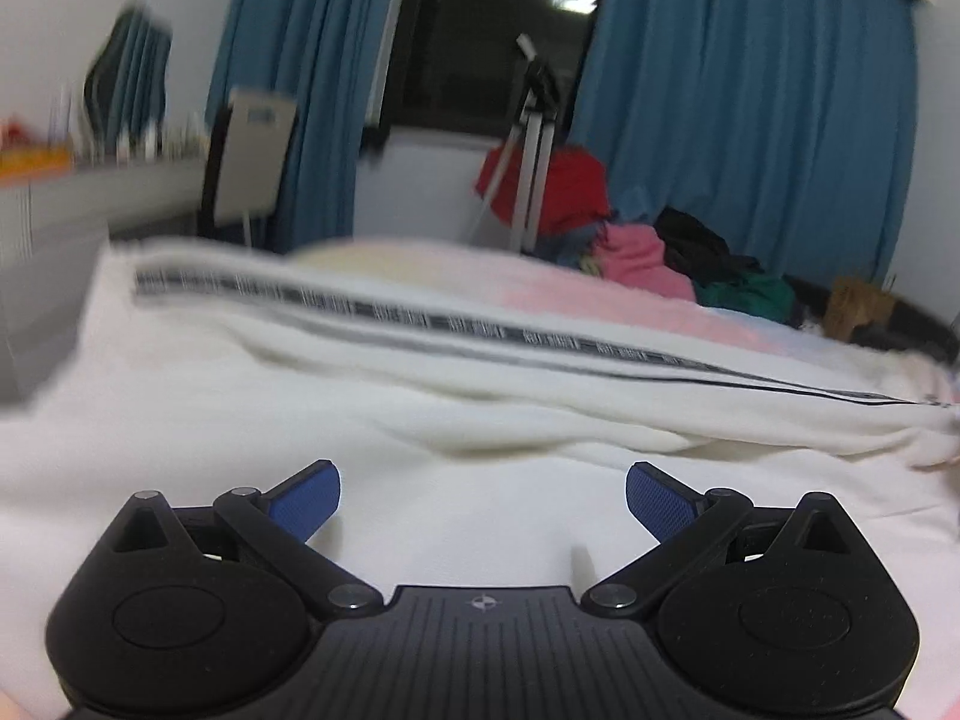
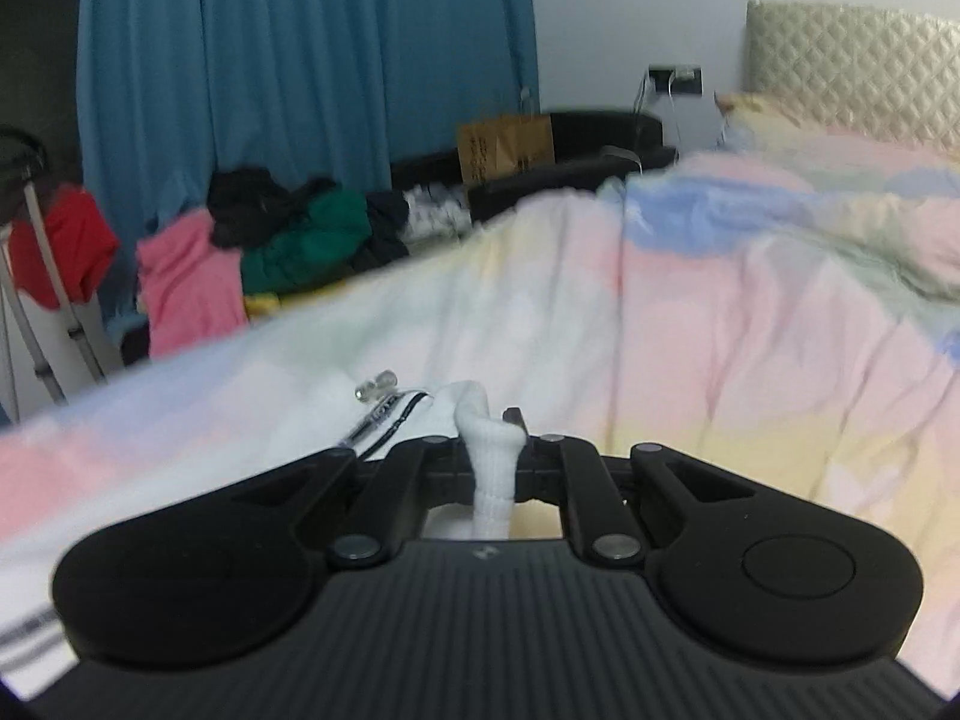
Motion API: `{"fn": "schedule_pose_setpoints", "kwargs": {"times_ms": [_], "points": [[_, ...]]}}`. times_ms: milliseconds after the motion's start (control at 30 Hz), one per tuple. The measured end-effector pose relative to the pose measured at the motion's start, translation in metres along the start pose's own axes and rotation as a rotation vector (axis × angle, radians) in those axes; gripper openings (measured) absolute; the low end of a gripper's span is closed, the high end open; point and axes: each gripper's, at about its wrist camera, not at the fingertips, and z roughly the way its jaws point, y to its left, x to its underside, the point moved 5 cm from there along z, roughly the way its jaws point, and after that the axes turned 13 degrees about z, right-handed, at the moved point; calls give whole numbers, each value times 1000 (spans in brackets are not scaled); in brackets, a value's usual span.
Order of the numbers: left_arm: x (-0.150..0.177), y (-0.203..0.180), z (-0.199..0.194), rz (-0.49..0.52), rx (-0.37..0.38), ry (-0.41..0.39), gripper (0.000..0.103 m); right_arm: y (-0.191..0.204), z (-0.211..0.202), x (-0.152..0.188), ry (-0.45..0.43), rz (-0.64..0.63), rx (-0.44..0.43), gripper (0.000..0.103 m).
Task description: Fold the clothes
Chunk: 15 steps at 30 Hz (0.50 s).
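White knit garment with a black-and-grey printed stripe [image 1: 420, 360] lies spread over the pastel patchwork duvet [image 2: 750, 312] on the bed, its striped fold running from far left to near right. My left gripper [image 1: 483, 501] hovers just above the near cloth with its blue-padded fingers [image 1: 309, 501] spread wide and nothing between them. To the right, my right gripper [image 2: 493, 462] is clamped narrow on a bunched ribbed edge of the same garment. Beyond the bed, a heap of red, pink, black and green clothes [image 2: 240, 252] sits before the blue curtains [image 2: 300, 60].
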Motion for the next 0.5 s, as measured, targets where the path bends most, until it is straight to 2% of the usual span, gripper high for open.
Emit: {"fn": "schedule_pose_setpoints", "kwargs": {"times_ms": [67,100,167,233,300,400,500], "points": [[-1,0,-1,19,-15,1,102,-10,6,18,26,0,1,13],[-2,-1,-1,13,-6,6,102,-13,7,24,43,6,6,18],[-5,-5,-2,9,6,4,102,-17,9,35,77,21,19,21],[-10,-11,-7,29,4,-9,102,-11,5,35,90,-15,21,23],[-16,-17,-13,53,1,-23,102,-4,-5,29,87,-63,21,49],[-25,-25,-28,95,-4,-53,102,6,-37,15,11,-105,15,70],[-32,-33,-44,125,9,-80,102,16,-81,9,-37,-100,-58,72]]}}
